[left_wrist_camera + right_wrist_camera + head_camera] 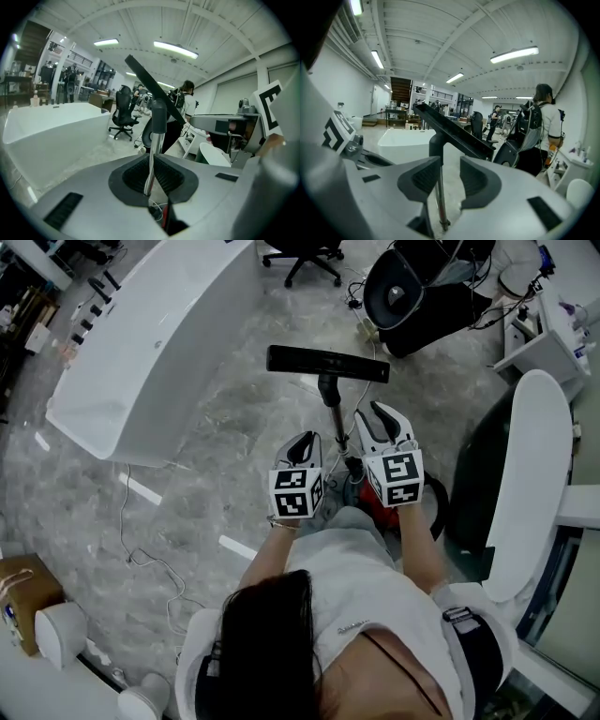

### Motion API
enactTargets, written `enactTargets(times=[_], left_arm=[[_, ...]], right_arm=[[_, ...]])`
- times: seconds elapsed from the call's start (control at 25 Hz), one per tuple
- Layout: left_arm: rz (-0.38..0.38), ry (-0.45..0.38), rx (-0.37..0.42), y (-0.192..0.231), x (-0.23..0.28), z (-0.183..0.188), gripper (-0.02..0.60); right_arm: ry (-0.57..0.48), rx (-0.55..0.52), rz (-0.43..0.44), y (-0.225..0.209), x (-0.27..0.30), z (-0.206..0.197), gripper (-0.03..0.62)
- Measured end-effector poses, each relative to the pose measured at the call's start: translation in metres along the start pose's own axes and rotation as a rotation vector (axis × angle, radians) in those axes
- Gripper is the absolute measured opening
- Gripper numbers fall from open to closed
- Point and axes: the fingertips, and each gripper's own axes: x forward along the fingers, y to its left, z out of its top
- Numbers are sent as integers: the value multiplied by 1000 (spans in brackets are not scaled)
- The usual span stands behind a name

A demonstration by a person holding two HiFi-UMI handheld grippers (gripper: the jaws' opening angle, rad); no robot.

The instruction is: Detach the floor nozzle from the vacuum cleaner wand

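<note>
1. The left gripper is clenched on the wand. The right gripper is released, with the wand loose between its jaws.
2. The floor nozzle is still attached at the wand's far end, over the floor.
3. Risk: with only one gripper holding, the wand may twist or slip.

The floor nozzle is black; the wand is shiny silver under a dark grey collar; the left gripper and right gripper are pale grey, with black ribbed pads and black-and-white square markers; the floor is mottled grey; the tub is white; the vacuum body is red.
</note>
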Motion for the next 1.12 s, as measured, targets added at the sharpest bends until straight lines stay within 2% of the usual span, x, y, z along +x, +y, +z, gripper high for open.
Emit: enactTargets(times=[0.12, 0.24, 0.44, 0.6, 0.88, 1.12], left_arm=[[-9, 20, 7, 3, 3, -1, 23], [-10, 32, 1, 2, 6, -3, 23], [4, 30, -10, 4, 10, -4, 23], [18, 29, -15, 4, 11, -4, 23], [44, 32, -12, 2, 15, -2, 23], [61, 26, -13, -1, 20, 0, 23]], right_arm=[[-16, -28, 0, -2, 3, 10, 140], [-19, -104, 1, -8, 5, 19, 164], [28, -222, 32, -14, 14, 26, 240], [41, -313, 60, -17, 21, 34, 271], [73, -454, 124, -16, 36, 41, 285], [173, -578, 219, -16, 50, 30, 300]])
